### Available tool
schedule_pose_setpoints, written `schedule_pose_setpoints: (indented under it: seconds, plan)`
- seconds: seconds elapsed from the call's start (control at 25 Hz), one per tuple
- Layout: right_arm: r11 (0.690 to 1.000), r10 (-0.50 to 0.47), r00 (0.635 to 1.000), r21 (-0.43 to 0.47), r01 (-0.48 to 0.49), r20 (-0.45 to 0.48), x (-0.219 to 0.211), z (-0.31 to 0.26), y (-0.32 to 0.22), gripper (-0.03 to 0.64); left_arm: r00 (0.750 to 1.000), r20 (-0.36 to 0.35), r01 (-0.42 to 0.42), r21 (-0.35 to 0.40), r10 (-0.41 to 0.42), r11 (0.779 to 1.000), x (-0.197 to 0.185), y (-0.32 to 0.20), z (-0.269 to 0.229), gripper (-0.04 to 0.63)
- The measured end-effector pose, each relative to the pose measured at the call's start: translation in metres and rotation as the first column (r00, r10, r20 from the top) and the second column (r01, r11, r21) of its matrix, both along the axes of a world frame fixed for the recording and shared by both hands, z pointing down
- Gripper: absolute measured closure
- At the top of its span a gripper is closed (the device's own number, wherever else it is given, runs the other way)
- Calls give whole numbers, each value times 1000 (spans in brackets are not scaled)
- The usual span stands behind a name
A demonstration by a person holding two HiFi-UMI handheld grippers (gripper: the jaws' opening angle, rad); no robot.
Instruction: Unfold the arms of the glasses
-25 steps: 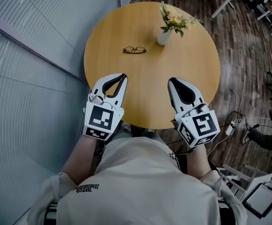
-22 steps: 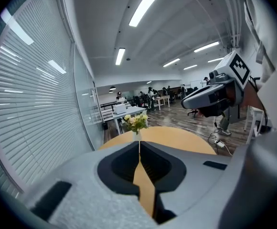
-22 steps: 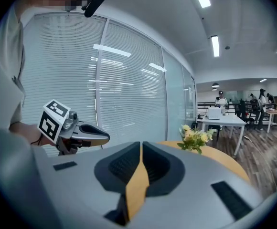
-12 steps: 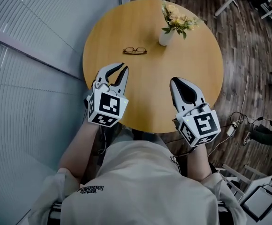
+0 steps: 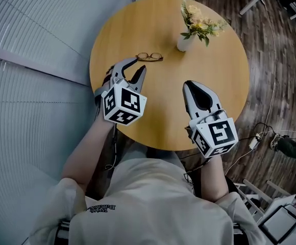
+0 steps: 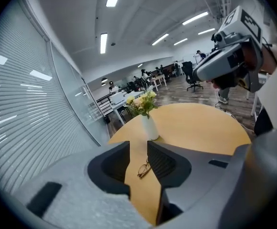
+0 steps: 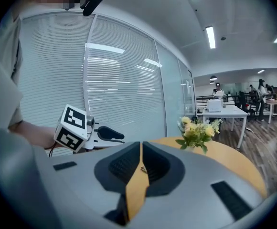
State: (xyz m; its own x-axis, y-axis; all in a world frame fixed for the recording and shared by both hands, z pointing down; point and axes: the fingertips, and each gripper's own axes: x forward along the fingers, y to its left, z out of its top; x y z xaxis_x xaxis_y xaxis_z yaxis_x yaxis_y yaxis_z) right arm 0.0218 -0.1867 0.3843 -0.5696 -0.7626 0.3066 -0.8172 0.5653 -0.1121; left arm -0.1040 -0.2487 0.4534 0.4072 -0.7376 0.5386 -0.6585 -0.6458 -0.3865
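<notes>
Thin-framed glasses (image 5: 149,57) lie folded on the round wooden table (image 5: 214,91), at its far left part. My left gripper (image 5: 134,65) hovers just short of them, open, with nothing between its fingers. In the left gripper view the glasses (image 6: 144,169) show in the gap between the jaws, a little beyond the left gripper (image 6: 138,148). My right gripper (image 5: 188,84) is shut and empty over the table's near middle, well apart from the glasses. In the right gripper view its jaws meet at the tips of the right gripper (image 7: 141,145), and the left gripper (image 7: 105,133) shows at the left.
A white vase of yellow flowers (image 5: 187,41) stands on the table just right of the glasses, and shows as the vase (image 6: 149,126) beyond them. A wall of blinds (image 5: 41,40) runs along the table's left. Wooden floor, cables and office chairs lie to the right.
My left gripper has moved forward across the table and now sits close to the glasses, still open. The right gripper has hardly moved.
</notes>
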Motion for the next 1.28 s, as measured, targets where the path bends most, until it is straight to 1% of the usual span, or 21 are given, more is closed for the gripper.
schedule_pose_setpoints:
  seconds: [0.2, 0.28, 0.36, 0.52, 0.68, 0.76, 0.92, 1.04, 1.16, 1.28]
  plan:
    - [1000, 10, 998, -27, -8, 54, 0, 9, -20, 578, 999, 44, -12, -44, 14, 999, 4, -24, 40, 476]
    - [1000, 12, 999, -28, -11, 49, 1, 13, -28, 578, 998, 64, -17, -61, 21, 998, 6, -33, 57, 476]
    - [999, 19, 1000, -26, -19, 22, 4, 20, -35, 578, 997, 73, -18, -69, 23, 997, 10, -40, 69, 475]
    - [999, 34, 996, -9, -35, -81, 9, 37, -44, 578, 996, 88, 8, -77, -1, 997, 11, -54, 92, 476]
    - [999, 33, 994, -22, -35, -106, 10, 53, -51, 578, 992, 127, 10, -92, 1, 996, 13, -67, 120, 476]
    - [999, 30, 995, -41, -34, -98, 11, 65, -55, 578, 991, 136, 11, -104, 3, 995, 15, -75, 140, 476]
    - [994, 27, 999, -106, -31, -34, 13, 86, -56, 578, 991, 135, 26, -142, -7, 989, 17, -89, 179, 476]
    - [990, 36, 999, -134, -40, -27, 17, 99, -56, 578, 988, 153, 32, -161, -7, 986, 16, -95, 200, 476]
    - [985, 51, 998, -161, -55, -30, 22, 115, -56, 578, 982, 187, 27, -164, 4, 986, 17, -104, 220, 476]
    - [981, 52, 998, -184, -57, -30, 23, 130, -56, 578, 968, 250, 6, -166, 37, 986, 19, -111, 240, 477]
